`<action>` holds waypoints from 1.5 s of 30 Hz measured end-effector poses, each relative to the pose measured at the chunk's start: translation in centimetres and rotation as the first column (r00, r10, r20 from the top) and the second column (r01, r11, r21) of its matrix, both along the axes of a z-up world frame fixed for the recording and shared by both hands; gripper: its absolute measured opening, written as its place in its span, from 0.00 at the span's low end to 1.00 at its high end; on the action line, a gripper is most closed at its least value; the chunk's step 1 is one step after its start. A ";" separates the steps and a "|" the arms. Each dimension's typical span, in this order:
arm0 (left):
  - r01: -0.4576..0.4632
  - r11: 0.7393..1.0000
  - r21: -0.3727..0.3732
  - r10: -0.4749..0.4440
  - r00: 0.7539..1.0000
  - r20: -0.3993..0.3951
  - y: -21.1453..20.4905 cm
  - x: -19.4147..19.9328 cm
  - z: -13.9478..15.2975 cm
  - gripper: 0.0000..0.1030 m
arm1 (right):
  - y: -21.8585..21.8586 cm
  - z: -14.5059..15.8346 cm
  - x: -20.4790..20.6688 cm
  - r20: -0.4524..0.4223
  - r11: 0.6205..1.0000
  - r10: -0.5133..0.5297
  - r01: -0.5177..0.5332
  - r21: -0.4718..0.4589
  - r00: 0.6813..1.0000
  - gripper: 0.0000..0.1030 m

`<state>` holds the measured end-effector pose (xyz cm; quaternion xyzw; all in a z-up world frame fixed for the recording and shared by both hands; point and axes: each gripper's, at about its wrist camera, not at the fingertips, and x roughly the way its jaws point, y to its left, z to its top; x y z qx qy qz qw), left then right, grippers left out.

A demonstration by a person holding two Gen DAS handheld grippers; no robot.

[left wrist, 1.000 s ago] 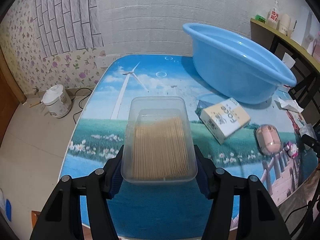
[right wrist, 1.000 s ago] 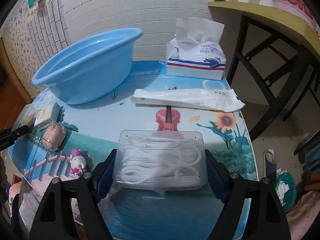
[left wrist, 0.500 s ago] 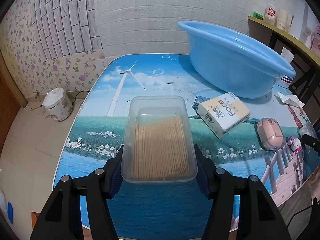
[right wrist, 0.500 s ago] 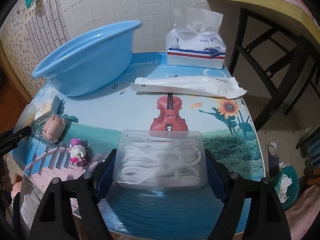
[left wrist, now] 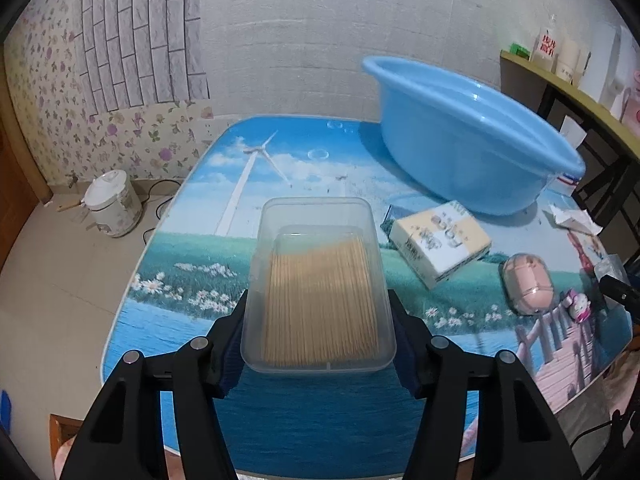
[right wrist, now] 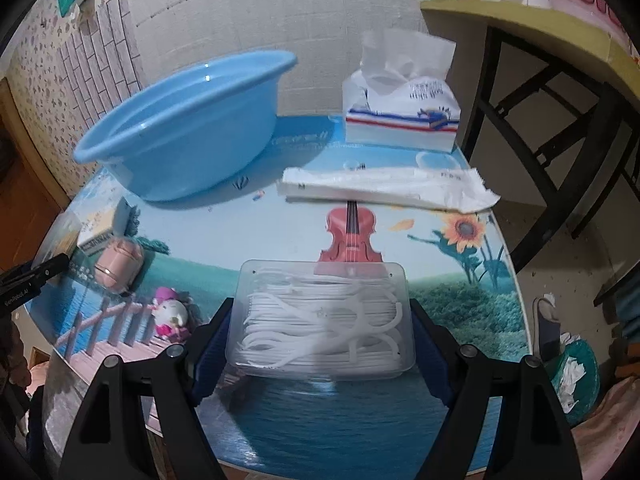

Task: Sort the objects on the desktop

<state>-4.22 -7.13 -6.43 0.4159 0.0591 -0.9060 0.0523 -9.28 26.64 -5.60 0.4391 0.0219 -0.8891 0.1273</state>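
I am holding a toothpick box (left wrist: 318,292) in my left gripper (left wrist: 318,344), jaws clamping its long sides. My right gripper (right wrist: 320,344) is likewise gripping a floss box (right wrist: 322,320). Both look light, thin-walled and slippery, so I am squeezing gently.

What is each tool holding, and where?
Left tool: toothpick box, by its long sides. Right tool: floss-pick box, by its short ends.

Glossy blue plastic basin (left wrist: 472,132), clear plastic toothpick box (left wrist: 318,284).

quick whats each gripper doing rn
left gripper: shut on the clear box of toothpicks.
right gripper: shut on the clear box of floss picks.
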 end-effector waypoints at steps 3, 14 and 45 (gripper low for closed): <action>-0.004 1.000 -0.009 0.004 0.999 -0.044 0.1 0.5 1.4 0.57 | -0.2 1.1 0.2 -0.026 1.000 0.005 -0.005 -0.010 1.000 0.80; 0.021 0.999 -0.038 -0.029 0.978 -0.206 1.4 1.9 7.8 0.57 | -1.0 5.1 1.2 -0.115 0.998 0.029 -0.036 -0.056 0.993 0.80; 0.194 0.979 -0.059 -0.203 0.928 -0.313 6.8 -4.5 13.7 0.57 | -5.3 11.1 -2.8 -0.246 0.981 0.141 -0.169 -0.096 0.959 0.80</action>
